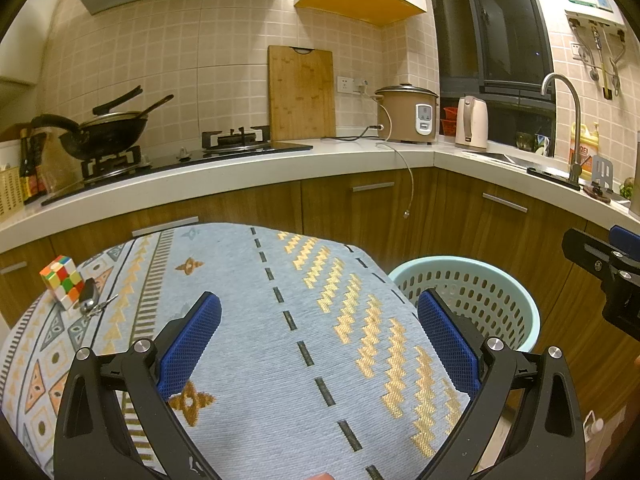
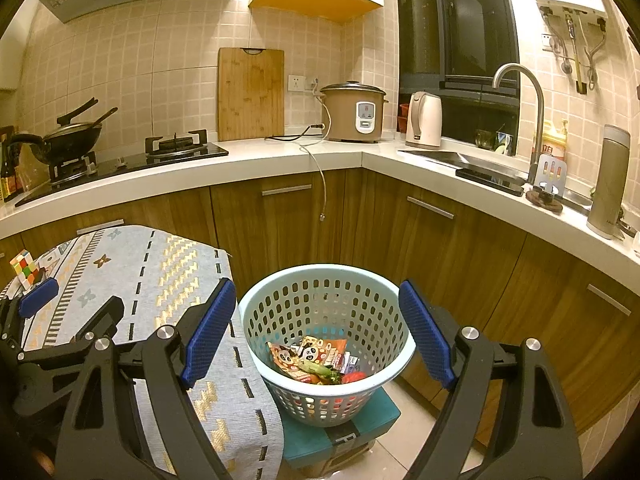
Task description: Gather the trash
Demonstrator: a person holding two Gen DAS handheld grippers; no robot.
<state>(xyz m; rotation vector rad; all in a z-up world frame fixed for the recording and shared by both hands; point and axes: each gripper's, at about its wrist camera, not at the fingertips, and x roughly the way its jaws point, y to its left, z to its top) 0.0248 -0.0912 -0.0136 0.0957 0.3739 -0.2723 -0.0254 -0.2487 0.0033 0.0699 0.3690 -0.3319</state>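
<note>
A pale blue perforated basket (image 2: 280, 360) stands on a teal box right of the cloth-covered table. It holds snack wrappers (image 2: 312, 354) and other trash. My right gripper (image 2: 316, 320) is open and empty, above the basket. My left gripper (image 1: 320, 332) is open and empty over the patterned tablecloth (image 1: 260, 300). The basket also shows in the left wrist view (image 1: 500, 292), right of the table. The left gripper also shows in the right wrist view (image 2: 60, 320) at far left.
A Rubik's cube (image 1: 62, 280) and keys (image 1: 90, 300) lie at the table's far left. The kitchen counter (image 1: 240, 176) runs behind, with wok, stove, cutting board, rice cooker (image 1: 408, 114), kettle and sink tap. A loose cable (image 2: 322, 184) hangs over the cabinet front.
</note>
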